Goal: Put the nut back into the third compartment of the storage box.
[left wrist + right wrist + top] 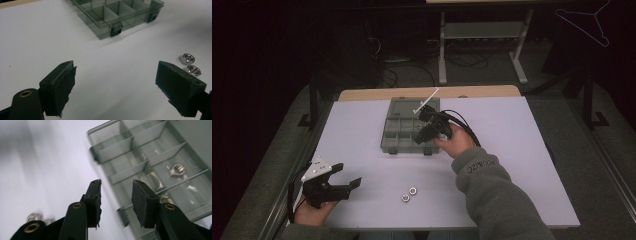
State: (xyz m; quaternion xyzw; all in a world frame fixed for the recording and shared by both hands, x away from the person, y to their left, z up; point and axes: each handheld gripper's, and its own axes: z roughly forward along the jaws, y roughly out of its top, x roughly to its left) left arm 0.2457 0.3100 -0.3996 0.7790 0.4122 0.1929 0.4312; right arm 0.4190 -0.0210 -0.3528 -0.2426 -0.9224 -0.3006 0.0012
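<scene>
Grey compartment box (409, 125) at the middle of the white table (522, 165), lid open, dividers splitting it into small cells, two dark latches on its near wall. Right gripper (426, 126) over the box's right half, held by a hand in a grey sleeve (492, 195), cable looping off behind it. Jaws parted a moderate way, nothing between the pads; seen along them in the right gripper view (116, 206), empty gap with the box wall (117, 162) beyond, picture smeared by blur. One hex nut (177, 169) lying in a cell of the box (150, 170), to the upper right of the jaws in that view; other shiny shapes in neighbouring cells too blurred to name.

Left gripper (347, 177) low at the near left of the table, grey three-cornered plate on top, jaws pointing right. Spread wide and empty in the left gripper view (115, 85), bare tabletop between the pads. Two loose hex nuts (408, 194) side by side on the table near the front edge, touching or nearly so, between the two forearms and well apart from the box. Same pair (191, 64) just beyond the right-hand jaw in the left gripper view, outside the gap. Box corner with its latches (116, 31) farther off at the top of that view
</scene>
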